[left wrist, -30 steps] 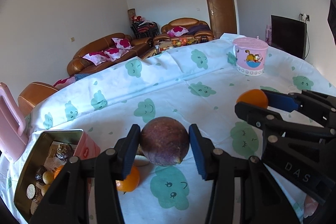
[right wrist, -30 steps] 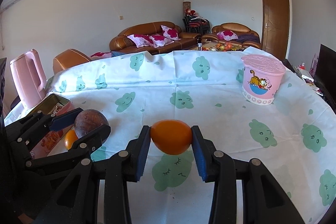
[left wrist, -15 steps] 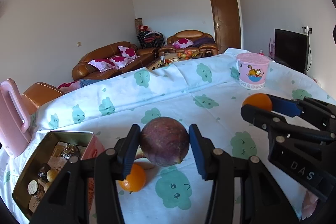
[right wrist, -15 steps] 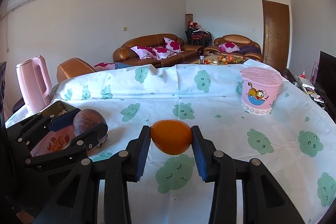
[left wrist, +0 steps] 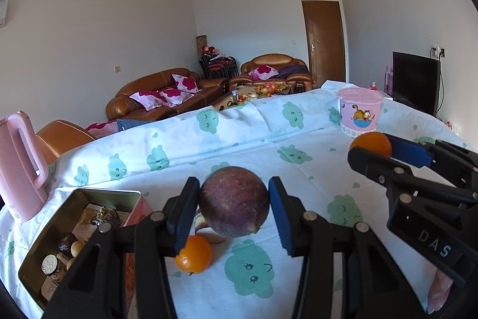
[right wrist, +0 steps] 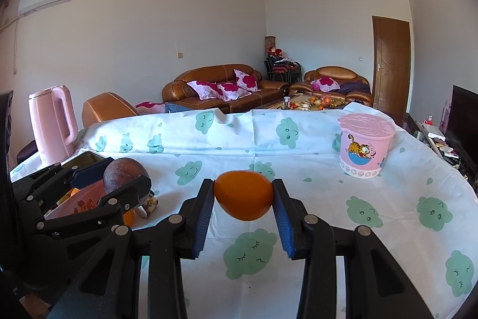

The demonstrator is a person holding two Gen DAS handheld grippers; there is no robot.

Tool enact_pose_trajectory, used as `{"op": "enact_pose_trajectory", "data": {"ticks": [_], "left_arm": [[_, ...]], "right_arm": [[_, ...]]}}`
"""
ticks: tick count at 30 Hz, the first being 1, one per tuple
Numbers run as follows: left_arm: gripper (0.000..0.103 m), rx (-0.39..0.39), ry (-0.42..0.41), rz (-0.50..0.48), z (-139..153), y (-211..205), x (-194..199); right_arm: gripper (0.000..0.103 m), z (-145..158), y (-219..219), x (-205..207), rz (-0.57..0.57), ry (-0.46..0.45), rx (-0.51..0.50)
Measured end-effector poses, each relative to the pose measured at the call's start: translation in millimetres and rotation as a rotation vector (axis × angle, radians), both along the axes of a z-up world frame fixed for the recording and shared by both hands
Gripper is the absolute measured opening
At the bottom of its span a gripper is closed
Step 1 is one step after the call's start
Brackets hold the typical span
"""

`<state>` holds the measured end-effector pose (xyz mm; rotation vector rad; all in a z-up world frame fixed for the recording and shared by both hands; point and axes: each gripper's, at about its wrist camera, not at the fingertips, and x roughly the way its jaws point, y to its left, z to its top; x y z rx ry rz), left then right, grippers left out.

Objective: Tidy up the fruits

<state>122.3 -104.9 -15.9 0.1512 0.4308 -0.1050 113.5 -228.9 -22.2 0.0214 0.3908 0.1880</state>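
The left gripper point(left wrist: 234, 210) clamps a round purple fruit point(left wrist: 234, 201) above the bench point(left wrist: 209, 145) near its left edge. The right gripper point(right wrist: 243, 196) clamps an orange point(right wrist: 243, 195), long axis crosswise between the pads, above mid-bench.

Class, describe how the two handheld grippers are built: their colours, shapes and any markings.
Both are black plastic frames with silver rivets and two flat fingers lined with ribbed blue pads. The right gripper carries white letters "DAS" on its side. The left gripper shows no lettering. No cables or sleeves visible.
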Motion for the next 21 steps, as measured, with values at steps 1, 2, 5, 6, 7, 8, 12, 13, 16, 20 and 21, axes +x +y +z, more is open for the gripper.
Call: {"op": "enact_pose_trajectory", "data": {"ticks": [1, 2, 5, 6, 7, 8, 12, 13, 16, 20, 21], "left_arm": [[0.049, -0.001, -0.003, 0.001, 0.2, 0.4, -0.7], [0.049, -0.002, -0.005, 0.003, 0.4, 0.9, -1.4], [0.049, -0.004, -0.012, 0.007, 1.1, 1.7, -2.9], [0.049, -0.004, -0.015, 0.009, 1.3, 1.9, -3.2], [0.049, -0.004, -0.017, 0.010, 1.5, 2.0, -3.6], [0.049, -0.004, -0.019, 0.010, 1.6, 1.9, -3.9], [0.049, -0.010, -0.034, 0.011, 2.3, 3.1, -6.7], [0.049, -0.011, -0.038, 0.012, 2.7, 3.4, -7.4], [0.049, -0.017, -0.052, 0.015, 4.1, 5.0, -9.5], [0.049, -0.021, -0.069, 0.022, 5.3, 6.4, -12.6], [0.049, -0.021, -0.072, 0.024, 5.5, 6.6, -13.3]], "right_arm": [[0.041, 0.2, -0.2, -0.7, 0.000, -0.004, 0.000], [0.041, 0.2, -0.3, -1.3, 0.000, -0.008, -0.001], [0.041, 1.0, 0.3, -3.4, 0.001, -0.021, -0.001], [0.041, 1.1, 0.3, -4.3, 0.002, -0.025, -0.002], [0.041, 1.2, 0.3, -5.1, 0.002, -0.029, -0.002], [0.041, 1.5, 0.3, -5.8, 0.001, -0.034, -0.003], [0.041, 2.2, 0.2, -8.8, 0.001, -0.047, -0.004], [0.041, 2.3, 0.0, -9.2, 0.001, -0.051, -0.003], [0.041, 3.1, -0.3, -11.5, 0.001, -0.063, -0.004], [0.041, 4.0, 0.6, -14.4, 0.002, -0.080, -0.007], [0.041, 4.2, 0.5, -15.0, 0.001, -0.083, -0.008]]}}
